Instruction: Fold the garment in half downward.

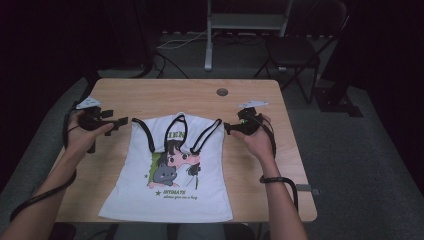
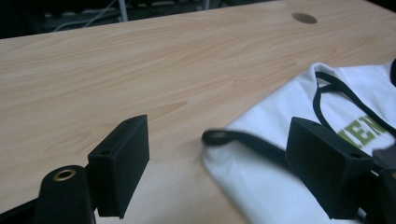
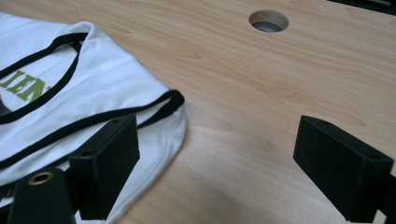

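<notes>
A white sleeveless cotton top with black trim and a cartoon print [image 1: 172, 170] lies flat and face up on the pale wooden table [image 1: 250, 100], its hem at the near edge and its shoulders toward the far side, roughly centred between the two hands. The garment looks smoothed out: the body is spread without large wrinkles, and both black-edged shoulder straps lie open on the wood. The left gripper [image 1: 121, 122] hangs just beside the top's left shoulder, its jaws standing wide apart with nothing between them; in the left gripper view [image 2: 217, 158] the strap end [image 2: 219, 136] lies on the table ahead of the jaws, near but not pinched. The right gripper [image 1: 228, 128] sits just beside the right shoulder, likewise released, and in the right gripper view [image 3: 215, 163] the rounded black-trimmed shoulder corner [image 3: 175, 105] rests close to the left-hand jaw, with bare wood between the pads. So neither gripper holds cloth at this moment. Judged from how things lie, the laying-out seems done, with the top flat and squared to the table, while any folding has not begun: no side is turned in and the hem is not brought up. A round cable hole [image 1: 222, 92] in the table lies far of the collar, well apart from the garment.
</notes>
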A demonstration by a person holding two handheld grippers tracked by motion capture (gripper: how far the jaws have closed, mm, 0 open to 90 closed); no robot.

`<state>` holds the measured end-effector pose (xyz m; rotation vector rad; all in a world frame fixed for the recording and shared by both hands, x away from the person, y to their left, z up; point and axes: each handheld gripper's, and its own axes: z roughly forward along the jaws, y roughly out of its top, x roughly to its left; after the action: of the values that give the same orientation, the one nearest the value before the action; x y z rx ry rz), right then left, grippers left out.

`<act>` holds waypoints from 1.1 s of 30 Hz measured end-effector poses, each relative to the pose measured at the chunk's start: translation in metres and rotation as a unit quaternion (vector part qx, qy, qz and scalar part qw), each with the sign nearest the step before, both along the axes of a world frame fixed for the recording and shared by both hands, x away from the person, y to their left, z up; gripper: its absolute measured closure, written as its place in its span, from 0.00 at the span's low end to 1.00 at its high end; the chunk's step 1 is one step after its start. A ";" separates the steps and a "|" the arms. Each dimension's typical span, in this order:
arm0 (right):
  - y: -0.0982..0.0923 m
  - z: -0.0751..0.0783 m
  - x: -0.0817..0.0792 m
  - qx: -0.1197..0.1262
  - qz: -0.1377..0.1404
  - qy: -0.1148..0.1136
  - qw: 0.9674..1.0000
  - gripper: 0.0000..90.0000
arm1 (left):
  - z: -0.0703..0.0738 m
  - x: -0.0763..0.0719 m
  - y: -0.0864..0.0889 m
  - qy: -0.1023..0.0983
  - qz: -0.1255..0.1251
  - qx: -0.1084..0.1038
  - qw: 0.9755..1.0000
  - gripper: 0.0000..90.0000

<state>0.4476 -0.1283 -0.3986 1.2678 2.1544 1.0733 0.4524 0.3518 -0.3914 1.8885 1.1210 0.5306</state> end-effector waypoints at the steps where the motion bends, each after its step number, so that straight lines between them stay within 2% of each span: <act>1: 0.001 0.000 0.003 -0.001 0.002 0.002 1.000 0.16 | -0.001 0.006 -0.007 0.006 -0.004 0.006 1.000 0.24; 6: 0.009 -0.001 0.018 0.004 0.010 0.015 1.000 0.16 | -0.009 0.024 -0.029 0.036 -0.023 0.023 0.999 0.24; 9: 0.015 -0.003 0.027 0.005 0.017 0.024 1.000 0.16 | -0.013 0.030 -0.041 0.041 -0.033 0.021 0.998 0.24; 12: 0.025 -0.006 0.036 0.008 0.027 0.030 0.999 0.19 | -0.019 0.035 -0.050 0.050 -0.039 0.039 0.997 0.24; 13: 0.027 -0.007 0.038 0.005 0.030 0.031 0.999 0.21 | -0.021 0.037 -0.051 0.052 -0.040 0.047 0.997 0.24; 15: 0.038 -0.011 0.043 -0.003 0.048 0.039 0.998 0.25 | -0.025 0.040 -0.054 0.059 -0.042 0.044 0.996 0.24; 16: 0.038 -0.011 0.043 -0.003 0.048 0.039 0.998 0.25 | -0.025 0.040 -0.054 0.059 -0.042 0.044 0.996 0.24; 17: 0.042 -0.014 0.046 -0.008 0.056 0.043 0.997 0.27 | -0.026 0.041 -0.056 0.062 -0.044 0.052 0.996 0.24; 18: 0.049 -0.021 0.048 -0.021 0.066 0.054 0.996 0.30 | -0.028 0.042 -0.058 0.065 -0.053 0.074 0.994 0.24; 20: 0.050 -0.023 0.049 -0.027 0.069 0.056 0.996 0.32 | -0.029 0.042 -0.058 0.066 -0.060 0.076 0.993 0.29; 23: 0.051 -0.030 0.049 -0.044 0.082 0.068 0.993 0.37 | -0.030 0.045 -0.053 0.074 -0.062 0.077 0.992 0.30; 25: 0.050 -0.033 0.049 -0.055 0.089 0.069 0.992 0.38 | -0.031 0.045 -0.052 0.078 -0.073 0.085 0.991 0.35; 26: 0.049 -0.032 0.049 -0.055 0.091 0.069 0.992 0.40 | -0.032 0.045 -0.052 0.083 -0.080 0.094 0.989 0.35; 28: 0.049 -0.032 0.048 -0.058 0.102 0.067 0.991 0.48 | -0.034 0.046 -0.051 0.088 -0.082 0.095 0.988 0.40; 30: 0.050 -0.032 0.047 -0.057 0.114 0.062 0.990 0.59 | -0.037 0.046 -0.051 0.087 -0.083 0.091 0.989 0.43; 33: 0.051 -0.031 0.046 -0.048 0.134 0.060 0.988 0.77 | -0.037 0.048 -0.048 0.091 -0.084 0.069 0.990 0.56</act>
<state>0.4933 -0.0775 -0.4299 1.0446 2.4917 0.9999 0.5004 0.3033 -0.4283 2.1647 1.0500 0.3535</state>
